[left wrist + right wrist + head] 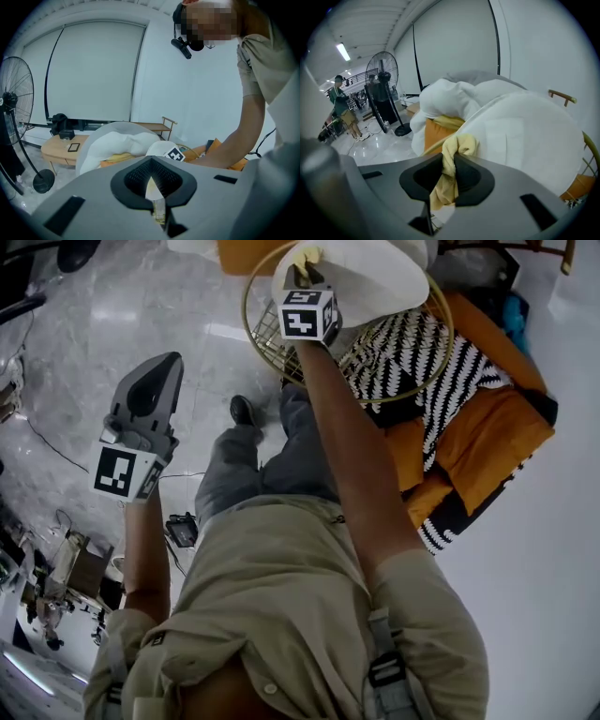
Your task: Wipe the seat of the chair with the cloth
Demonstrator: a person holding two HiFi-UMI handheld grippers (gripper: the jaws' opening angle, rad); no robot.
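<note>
The chair has a round gold wire frame (251,326) and a white seat cushion (366,277), which also fills the right gripper view (515,131). My right gripper (305,266) (450,161) is shut on a yellow cloth (461,145) (307,253), bunched between the jaws and held at the cushion's near edge. My left gripper (157,371) (152,187) hangs over the marble floor left of the chair, jaws shut with nothing in them. Its view shows the white cushion (117,143) and the right gripper's marker cube (175,153) beyond.
An orange lounger (497,427) with a black-and-white zigzag throw (441,381) lies right of the chair. A standing fan (384,79) (14,108) and a low wooden table (58,149) stand behind. A person (342,108) stands far off. Cables and gear (75,568) lie lower left.
</note>
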